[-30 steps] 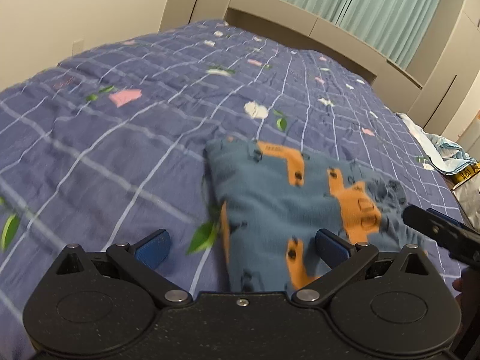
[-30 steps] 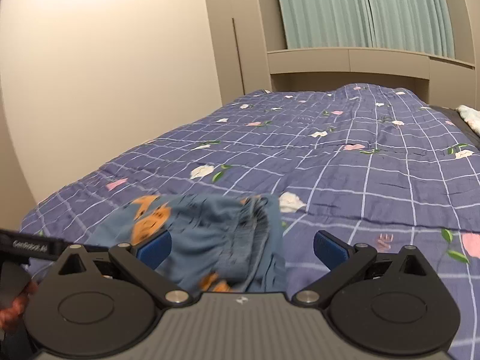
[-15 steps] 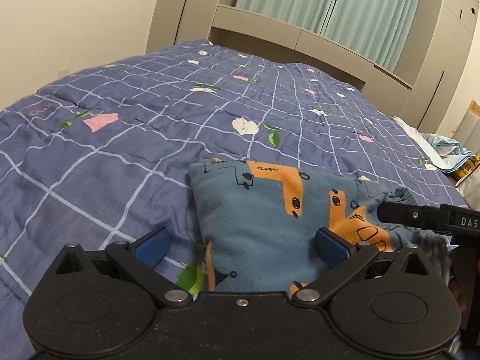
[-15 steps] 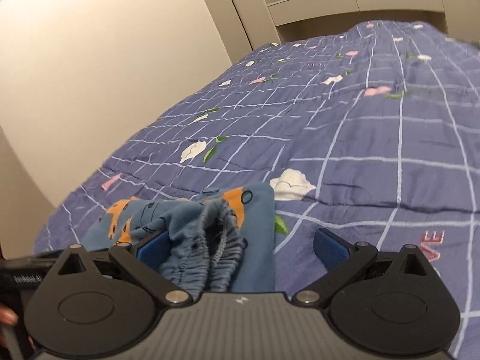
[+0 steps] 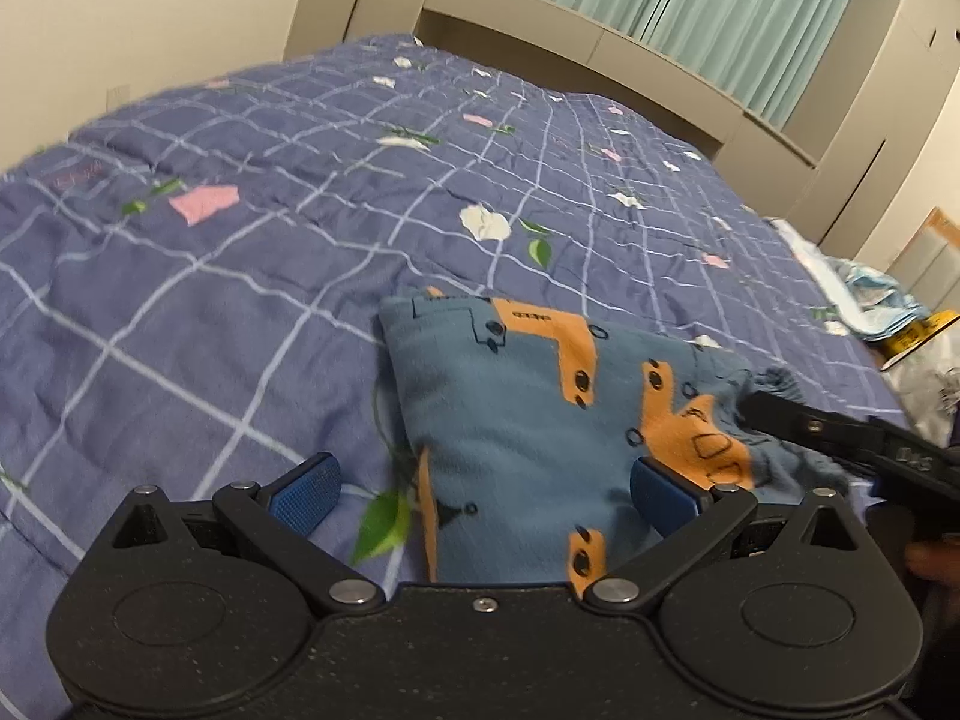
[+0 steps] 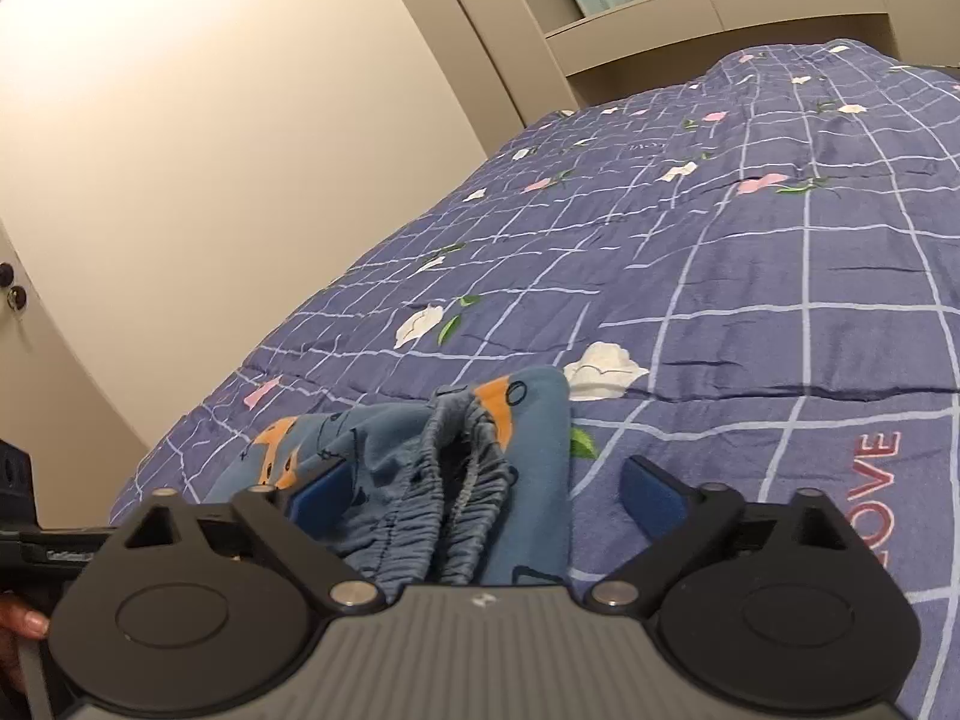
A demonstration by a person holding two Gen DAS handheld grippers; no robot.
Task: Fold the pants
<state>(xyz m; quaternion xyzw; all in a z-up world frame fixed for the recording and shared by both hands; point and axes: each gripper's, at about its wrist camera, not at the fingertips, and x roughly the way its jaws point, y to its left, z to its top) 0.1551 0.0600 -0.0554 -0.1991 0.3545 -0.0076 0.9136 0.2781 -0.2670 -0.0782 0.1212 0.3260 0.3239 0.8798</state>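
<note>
The pants [image 5: 528, 420] are blue with orange car prints and lie folded in a small bundle on the bed. My left gripper [image 5: 483, 483] is open, its jaws astride the bundle's near left edge, holding nothing. My right gripper [image 6: 486, 489] is open over the gathered elastic waistband [image 6: 456, 474] at the bundle's other end. The right gripper's body also shows in the left wrist view [image 5: 840, 432] at the right edge of the pants.
The bed is covered by a purple checked quilt [image 5: 240, 276] with flower prints. A beige headboard shelf [image 5: 600, 42] and teal curtains stand behind it. Light-blue cloth [image 5: 882, 300] and a yellow item lie at the right bedside. A beige wall [image 6: 210, 150] runs along the left.
Both grippers have drawn nearer to the pants and tilted. The right gripper has come lower over the waistband. Both stayed open; the bundle has not moved.
</note>
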